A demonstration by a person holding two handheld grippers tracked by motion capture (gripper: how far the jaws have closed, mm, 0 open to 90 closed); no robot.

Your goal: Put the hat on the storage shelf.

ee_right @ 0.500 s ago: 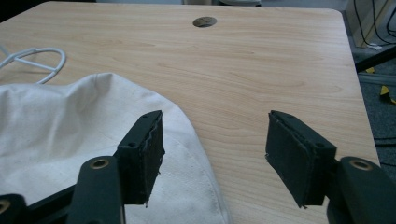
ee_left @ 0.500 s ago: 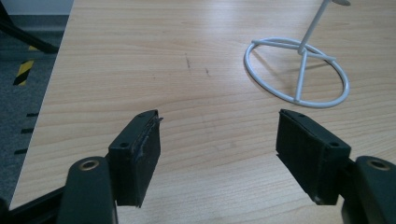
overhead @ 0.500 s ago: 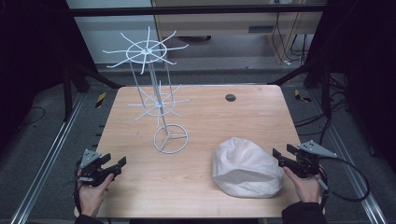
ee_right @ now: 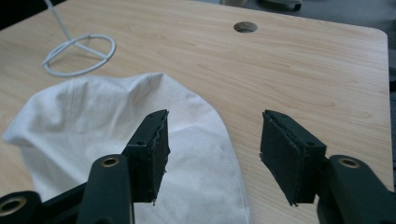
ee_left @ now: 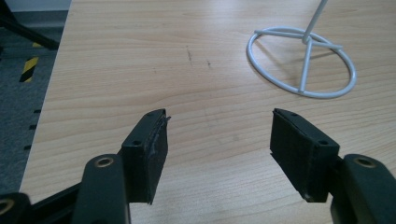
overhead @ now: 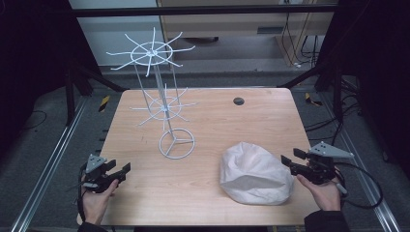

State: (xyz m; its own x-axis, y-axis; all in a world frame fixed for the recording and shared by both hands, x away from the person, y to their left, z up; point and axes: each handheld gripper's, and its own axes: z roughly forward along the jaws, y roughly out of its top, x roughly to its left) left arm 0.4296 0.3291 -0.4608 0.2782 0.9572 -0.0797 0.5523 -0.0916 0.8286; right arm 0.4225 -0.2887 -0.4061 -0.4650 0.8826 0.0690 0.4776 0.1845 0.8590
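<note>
The white cloth cap lies in a soft mound on the near right part of the counter, its crown bulged up and its edge spread flat on the wood, so it offers a rim that a gripper can take from the side. The right gripper sits just to the right of it, level with the counter and pointed leftward at the cap; in the right gripper view its jaws stand spread, with nothing pinched, and the cap's right edge lies under and just ahead of the left-hand jaw, not yet between the pads. That placing reads as a lineup for a grasp on the fabric edge. The left gripper is held at the near left, well apart from the cap, its jaws likewise spread over bare wood, as the left gripper view shows; it looks to be waiting, perhaps to steady or take over the cloth. Farther in and left of centre stands the white wire rack, upright on its ring base, with two tiers of radiating hooks. Its spokes are bare, so a likely purpose is to hang the cap there, which would explain why the rack stands within reach of both hands.
</note>
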